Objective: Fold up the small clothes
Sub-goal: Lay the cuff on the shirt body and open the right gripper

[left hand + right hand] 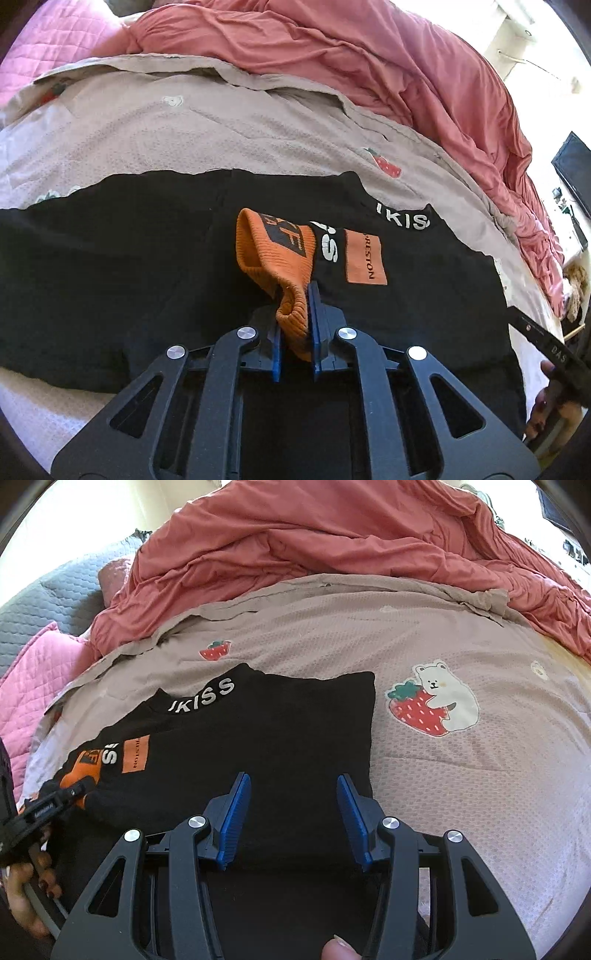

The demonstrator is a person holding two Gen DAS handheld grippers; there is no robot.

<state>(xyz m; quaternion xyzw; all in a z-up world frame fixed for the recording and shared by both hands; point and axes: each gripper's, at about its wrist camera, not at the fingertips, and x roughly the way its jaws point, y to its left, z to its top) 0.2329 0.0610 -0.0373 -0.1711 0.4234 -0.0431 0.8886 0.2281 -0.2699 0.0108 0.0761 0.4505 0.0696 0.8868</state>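
- Black sweatshirt [147,280] lies flat on a taupe blanket [166,140] printed with strawberries; a bear-and-strawberry patch [432,705] sits just right of the garment in the right wrist view.
- White lettering "KISS" runs along the sweatshirt's neck band [207,696]. An orange label [365,257] is on the chest, with more white letters beside it.
- Orange ribbed cuff [280,254] is folded over onto the black body, next to the orange label.
- Left gripper [295,314]: clenched on the orange ribbed cuff. Blue pads [314,325] squeeze the knit edge from both sides and the cuff bunches up between them.
- Same grip seen from the right wrist view, at far left: left gripper [79,788] tip on orange fabric, and the hand [29,890] holding it is at the frame edge.
- Right gripper [293,812]: jaws apart, released, nothing pinched. Blue pads [236,812] sit over the sweatshirt's lower right area, black fabric visible in the gap. Can't tell whether the tips touch the cloth.
- A fingertip [338,949] shows at the bottom edge behind the right gripper.
- In the left wrist view the right gripper [543,339] shows only as a black bar at the right edge.
- Salmon-red duvet [332,55] is bunched up behind the blanket; a pink quilted pillow [55,48] is at far left.
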